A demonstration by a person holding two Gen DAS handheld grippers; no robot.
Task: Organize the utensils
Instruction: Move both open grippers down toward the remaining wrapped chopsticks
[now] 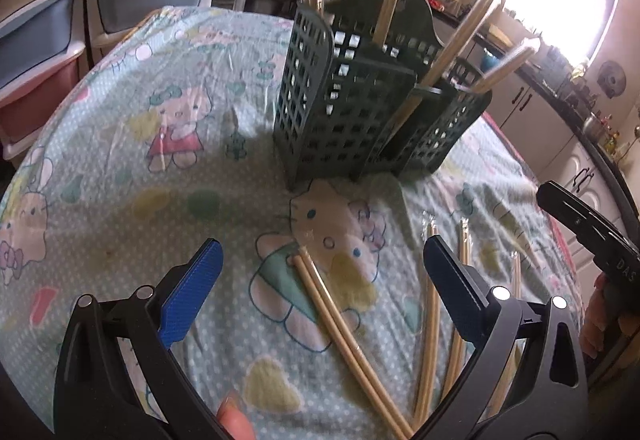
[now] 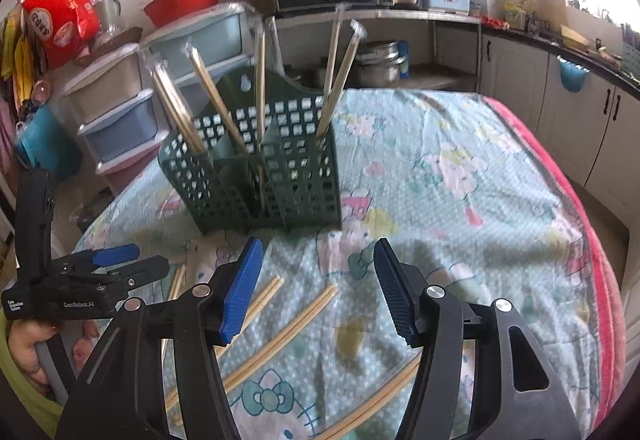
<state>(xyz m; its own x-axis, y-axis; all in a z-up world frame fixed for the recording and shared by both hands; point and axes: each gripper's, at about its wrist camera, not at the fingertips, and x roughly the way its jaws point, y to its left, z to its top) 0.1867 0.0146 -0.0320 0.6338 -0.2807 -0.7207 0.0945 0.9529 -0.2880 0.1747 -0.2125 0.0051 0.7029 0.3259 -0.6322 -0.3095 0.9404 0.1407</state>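
1. The left claw [image 1: 320, 260] is spread wide and grips nothing; a wrapped chopstick pair [image 1: 340, 324] lies flat on the table between its fingers, running toward the lower right
2. More wrapped pairs [image 1: 428, 324] lie just beside and partly under its right finger
3. The right claw [image 2: 318, 272] is spread, empty, above loose chopsticks [image 2: 288, 332] on the cartoon-print cloth [image 2: 460, 176]
4. The green basket [image 2: 256, 176] stands upright ahead of both claws, with several chopsticks [image 2: 212, 100] leaning inside
5. Bare cloth lies between claws and basket; to the right open cloth runs to the red table edge [image 2: 596, 248]
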